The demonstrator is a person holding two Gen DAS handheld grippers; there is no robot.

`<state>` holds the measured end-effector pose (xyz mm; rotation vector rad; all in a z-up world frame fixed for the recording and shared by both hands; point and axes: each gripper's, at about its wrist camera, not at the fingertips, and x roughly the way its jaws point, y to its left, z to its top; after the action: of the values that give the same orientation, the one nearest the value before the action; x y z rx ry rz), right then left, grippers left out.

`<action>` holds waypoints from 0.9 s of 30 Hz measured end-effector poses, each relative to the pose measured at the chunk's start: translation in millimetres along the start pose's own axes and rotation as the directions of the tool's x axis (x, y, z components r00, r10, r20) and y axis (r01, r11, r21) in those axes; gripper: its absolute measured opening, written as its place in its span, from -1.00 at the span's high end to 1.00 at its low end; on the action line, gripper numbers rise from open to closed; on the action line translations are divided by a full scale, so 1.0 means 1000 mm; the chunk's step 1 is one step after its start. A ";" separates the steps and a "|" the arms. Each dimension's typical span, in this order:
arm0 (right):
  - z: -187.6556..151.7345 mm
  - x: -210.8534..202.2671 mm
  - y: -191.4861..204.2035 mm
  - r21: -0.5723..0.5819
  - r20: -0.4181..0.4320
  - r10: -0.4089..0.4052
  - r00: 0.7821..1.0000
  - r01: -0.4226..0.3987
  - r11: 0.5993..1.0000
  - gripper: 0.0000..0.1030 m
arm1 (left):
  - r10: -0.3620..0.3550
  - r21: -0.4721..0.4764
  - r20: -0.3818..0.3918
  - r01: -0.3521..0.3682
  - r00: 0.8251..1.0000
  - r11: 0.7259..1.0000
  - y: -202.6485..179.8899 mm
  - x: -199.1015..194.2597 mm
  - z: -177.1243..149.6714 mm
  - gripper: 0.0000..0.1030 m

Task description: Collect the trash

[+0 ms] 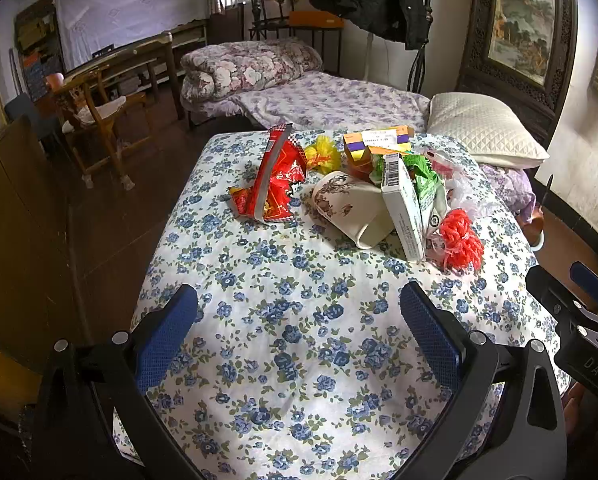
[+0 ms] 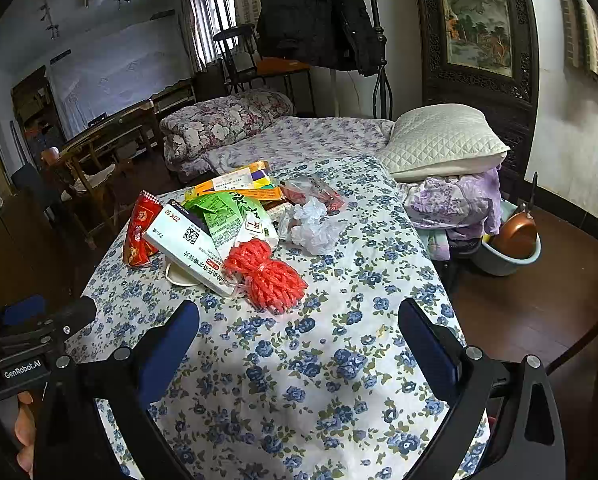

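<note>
A pile of trash lies on a blue-flowered cloth (image 1: 283, 320). It holds a red snack bag (image 1: 275, 184), a yellow mesh tuft (image 1: 323, 152), a tipped paper cup (image 1: 351, 208), a white medicine box (image 1: 403, 208), a green wrapper (image 1: 427, 176), orange boxes (image 1: 379, 140) and a red mesh tuft (image 1: 459, 240). In the right wrist view the red mesh tuft (image 2: 267, 276), white box (image 2: 187, 244), green wrapper (image 2: 223, 216) and crumpled clear plastic (image 2: 311, 228) show. My left gripper (image 1: 299, 332) is open and empty, short of the pile. My right gripper (image 2: 299, 340) is open and empty, just short of the red tuft.
A white pillow (image 2: 443, 144) and folded purple bedding (image 2: 455, 200) lie behind on the right. A basin with a brown pan (image 2: 511, 244) stands on the floor at right. A wooden chair (image 1: 95, 120) stands left. A rolled quilt (image 1: 243, 68) lies on the far bed.
</note>
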<state>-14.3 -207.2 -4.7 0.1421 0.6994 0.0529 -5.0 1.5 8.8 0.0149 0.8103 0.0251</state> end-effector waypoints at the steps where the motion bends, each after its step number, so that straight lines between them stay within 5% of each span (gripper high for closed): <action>1: 0.000 0.000 0.000 0.000 0.000 0.001 1.000 -0.001 1.000 -0.89 | 0.000 0.000 0.000 0.000 1.000 1.000 0.000 0.000 0.000 -0.88; 27: 0.000 0.000 0.001 -0.004 0.002 -0.002 1.000 0.002 1.000 -0.89 | 0.000 -0.003 -0.003 0.000 1.000 1.000 0.003 0.001 0.000 -0.88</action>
<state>-14.7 -206.1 -4.7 0.1376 0.6978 0.0521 -4.5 4.2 7.7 0.0125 0.8132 0.0263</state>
